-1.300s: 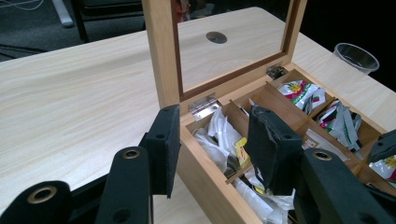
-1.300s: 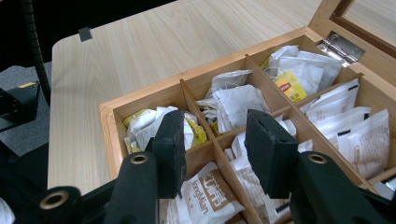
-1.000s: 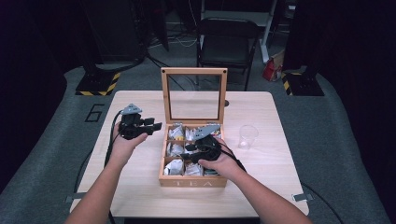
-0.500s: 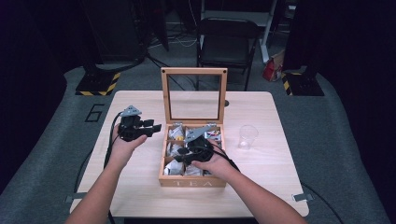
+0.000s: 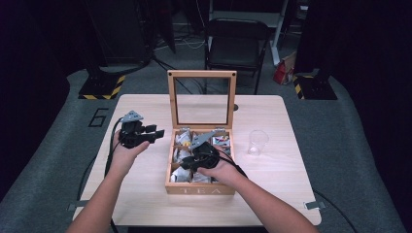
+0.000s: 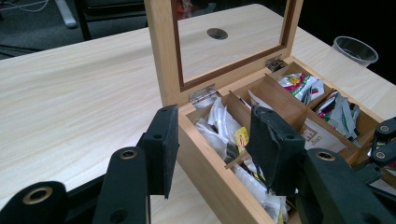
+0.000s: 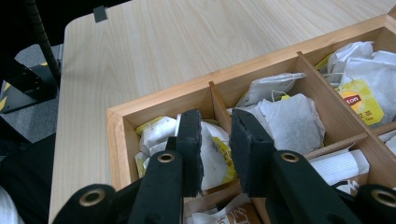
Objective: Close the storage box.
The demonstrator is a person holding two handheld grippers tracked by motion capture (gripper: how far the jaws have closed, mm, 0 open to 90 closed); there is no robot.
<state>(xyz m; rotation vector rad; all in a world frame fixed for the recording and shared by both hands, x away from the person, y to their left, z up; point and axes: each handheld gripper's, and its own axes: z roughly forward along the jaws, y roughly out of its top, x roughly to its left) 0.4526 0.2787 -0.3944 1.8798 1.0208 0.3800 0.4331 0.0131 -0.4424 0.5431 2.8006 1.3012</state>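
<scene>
While the right gripper (image 7: 215, 154) dips into the near-left corner compartment of the wooden tea box (image 5: 200, 188), its jaws have just been closing and now stand narrowly apart around a white tea bag (image 7: 212, 156) that lies between the pads; whether the pads already press on it cannot be told. Just beyond that gripper's right jaw, past a divider, more tea bags (image 7: 289, 119) fill the next compartment. Beside the box's left wall, the left gripper (image 6: 217, 149) hovers over the table (image 6: 70, 93), jaws partly open with nothing between them. Well beyond its right jaw stands a clear plastic cup (image 6: 355, 49).
</scene>
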